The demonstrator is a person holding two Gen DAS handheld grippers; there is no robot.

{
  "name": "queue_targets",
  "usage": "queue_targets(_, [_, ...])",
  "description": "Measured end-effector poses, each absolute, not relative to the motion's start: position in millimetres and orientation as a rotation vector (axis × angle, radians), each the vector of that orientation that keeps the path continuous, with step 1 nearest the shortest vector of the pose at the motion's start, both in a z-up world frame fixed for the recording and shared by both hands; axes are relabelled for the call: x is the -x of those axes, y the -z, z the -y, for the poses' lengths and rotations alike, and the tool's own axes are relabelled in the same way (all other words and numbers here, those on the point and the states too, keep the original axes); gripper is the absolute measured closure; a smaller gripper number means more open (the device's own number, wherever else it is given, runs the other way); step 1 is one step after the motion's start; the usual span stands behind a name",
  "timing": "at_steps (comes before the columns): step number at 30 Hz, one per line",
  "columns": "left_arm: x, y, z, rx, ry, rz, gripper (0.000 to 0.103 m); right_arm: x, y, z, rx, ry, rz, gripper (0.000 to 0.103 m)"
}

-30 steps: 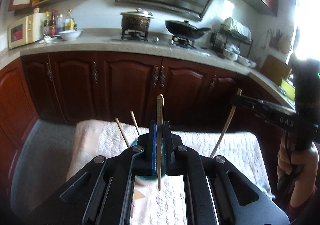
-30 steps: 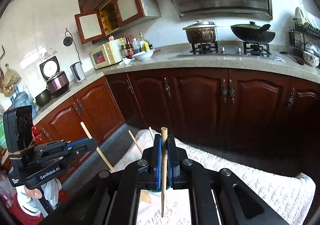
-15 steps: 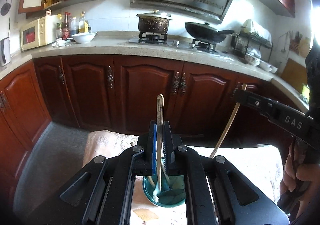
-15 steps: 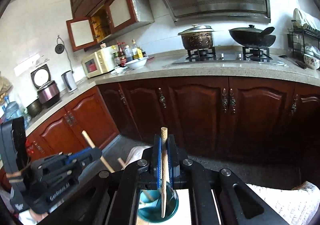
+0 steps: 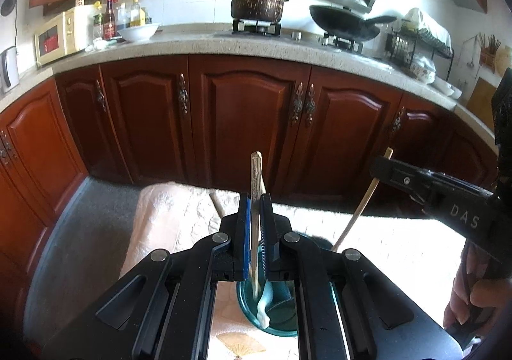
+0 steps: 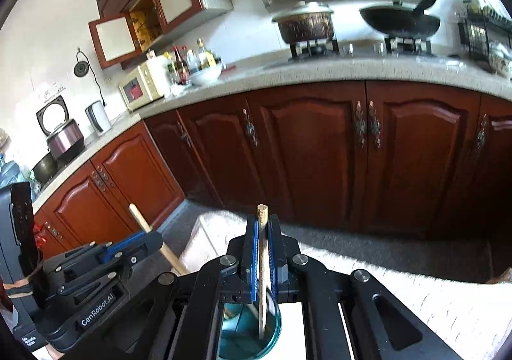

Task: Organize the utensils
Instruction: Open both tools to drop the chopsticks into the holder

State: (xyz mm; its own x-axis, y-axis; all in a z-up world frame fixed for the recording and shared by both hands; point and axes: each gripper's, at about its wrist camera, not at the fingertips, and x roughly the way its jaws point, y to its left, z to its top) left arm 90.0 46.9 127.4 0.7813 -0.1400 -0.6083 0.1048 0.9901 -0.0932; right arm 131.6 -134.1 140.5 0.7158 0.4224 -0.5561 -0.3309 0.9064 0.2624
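Each gripper is clamped on one thin wooden chopstick: the left gripper holds its chopstick nearly upright, tip just inside the round teal glass cup; the right gripper holds another chopstick over the same cup. The cup stands on the white-clothed table. With both tips converging on that cup, the chopsticks could collide, or one could catch the rim and tip it.
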Motion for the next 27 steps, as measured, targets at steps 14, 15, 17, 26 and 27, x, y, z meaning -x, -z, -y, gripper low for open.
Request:
queue_targets(14, [-81,-106,-49,0.094,0.142,-0.739,0.090,-133,-107,139,-0.169,-0.453,-0.773,0.071])
queue_targets(15, [-80,-107,-50,0.097,0.143,-0.739,0.080,-130,-107,141,-0.170,-0.448,-0.765,0.068])
queue_targets(17, [-77,-109,-51,0.105,0.150,-0.738,0.069,-126,-109,143,-0.168,-0.450,-0.761,0.068])
queue_targets(26, [-50,-121,-46,0.086,0.136,-0.711,0.058,-102,-109,156,-0.151,-0.439,-0.769,0.058])
queue_targets(27, [-47,-122,-45,0.083,0.133,-0.708,0.055,-100,-108,157,-0.147,-0.428,-0.770,0.058])
